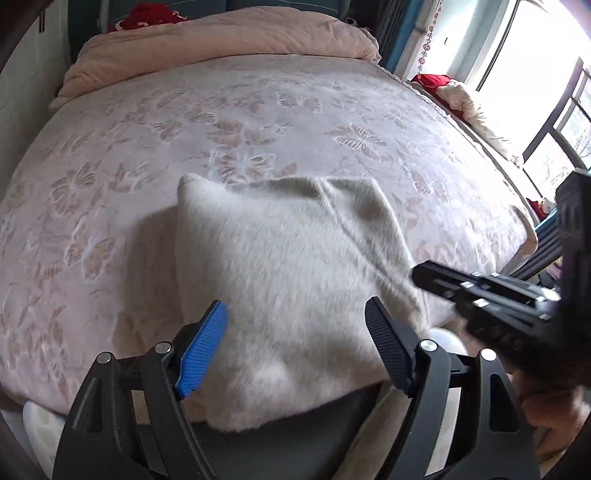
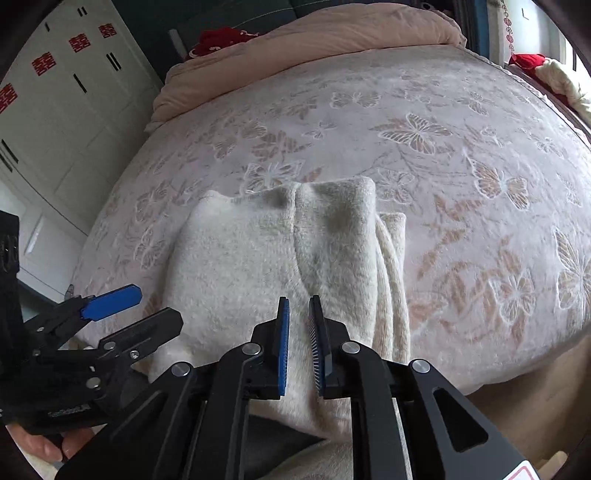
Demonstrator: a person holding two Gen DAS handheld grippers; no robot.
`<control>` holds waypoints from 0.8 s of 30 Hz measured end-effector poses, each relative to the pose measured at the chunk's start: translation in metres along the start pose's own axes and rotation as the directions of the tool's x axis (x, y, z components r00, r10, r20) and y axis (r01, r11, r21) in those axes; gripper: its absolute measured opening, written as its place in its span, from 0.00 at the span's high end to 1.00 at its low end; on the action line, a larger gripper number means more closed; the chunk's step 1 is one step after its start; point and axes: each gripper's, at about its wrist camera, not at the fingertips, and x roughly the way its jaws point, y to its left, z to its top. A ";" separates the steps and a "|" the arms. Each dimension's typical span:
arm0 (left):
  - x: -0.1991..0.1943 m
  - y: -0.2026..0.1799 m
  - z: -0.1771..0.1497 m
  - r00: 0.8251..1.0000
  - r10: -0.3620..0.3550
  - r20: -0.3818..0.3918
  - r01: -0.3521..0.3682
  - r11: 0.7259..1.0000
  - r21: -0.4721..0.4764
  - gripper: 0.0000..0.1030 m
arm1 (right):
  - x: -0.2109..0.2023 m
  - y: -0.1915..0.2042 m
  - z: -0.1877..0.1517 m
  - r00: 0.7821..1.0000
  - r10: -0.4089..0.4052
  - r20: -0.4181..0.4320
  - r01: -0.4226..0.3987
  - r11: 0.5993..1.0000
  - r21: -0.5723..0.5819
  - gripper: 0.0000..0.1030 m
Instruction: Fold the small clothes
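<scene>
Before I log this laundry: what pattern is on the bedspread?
Pale pink bedspread with woven butterflies and flowers, clearest in the right wrist view.

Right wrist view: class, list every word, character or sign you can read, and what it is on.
"囍": four red cut-outs on the white wardrobe doors.
Raised lettering on the left gripper: too blurred to read.
Red-edged sticker on the right gripper: cut off, unreadable.

Garment on bed — near edge, quilt behind.
</scene>
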 end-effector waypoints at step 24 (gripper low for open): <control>0.046 0.011 -0.006 0.986 0.107 -0.125 -0.108 0.994 0.003 0.20 | 0.000 -0.030 -0.013 0.995 -0.085 -0.054 0.089 0.993 0.079 0.51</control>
